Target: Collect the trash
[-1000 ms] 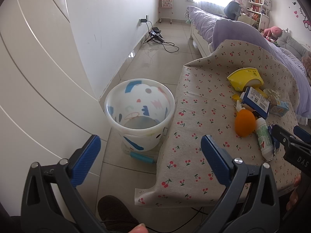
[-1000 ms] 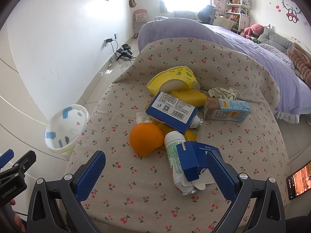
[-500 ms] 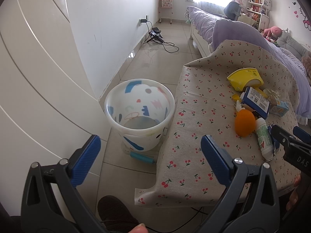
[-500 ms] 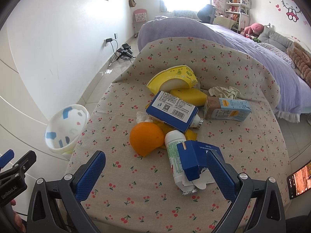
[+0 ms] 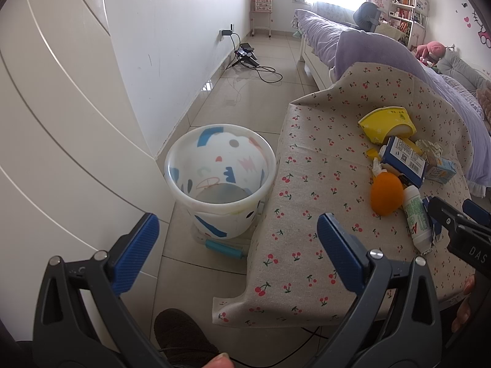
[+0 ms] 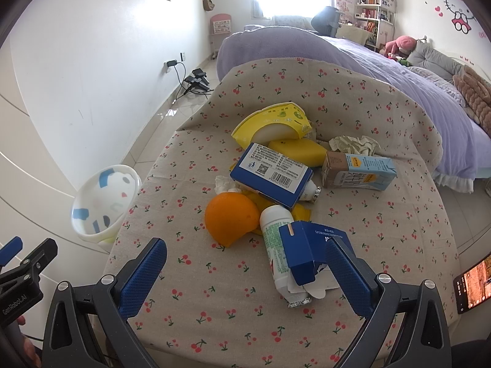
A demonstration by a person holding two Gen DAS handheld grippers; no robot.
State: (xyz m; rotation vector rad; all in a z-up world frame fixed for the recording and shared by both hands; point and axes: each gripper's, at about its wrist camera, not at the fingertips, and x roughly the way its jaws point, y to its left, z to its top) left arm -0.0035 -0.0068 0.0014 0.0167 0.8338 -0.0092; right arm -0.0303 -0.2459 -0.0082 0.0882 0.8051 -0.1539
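Since both tools are spread wide and empty, nothing's grabbed yet. Left to right: the bin (image 5: 219, 165) sits on the floor beside the table (image 6: 214, 303), left gripper (image 5: 234, 242) hovering near it; the right gripper (image 6: 245, 271) hangs over the pile. That torn blue carton (image 6: 310, 250) looks light and crushable, so I'd pinch its flat sides. The orange peel (image 6: 230, 222) is probably slippery.

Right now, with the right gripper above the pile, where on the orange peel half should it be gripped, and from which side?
Grip the orange peel across its rounded dome near the cut rim, coming from above on its bare left side. It lies dome-up at the pile's left edge, with open tablecloth there; the white tube crowds its right. The right gripper has its jaws open wide enough, probably.
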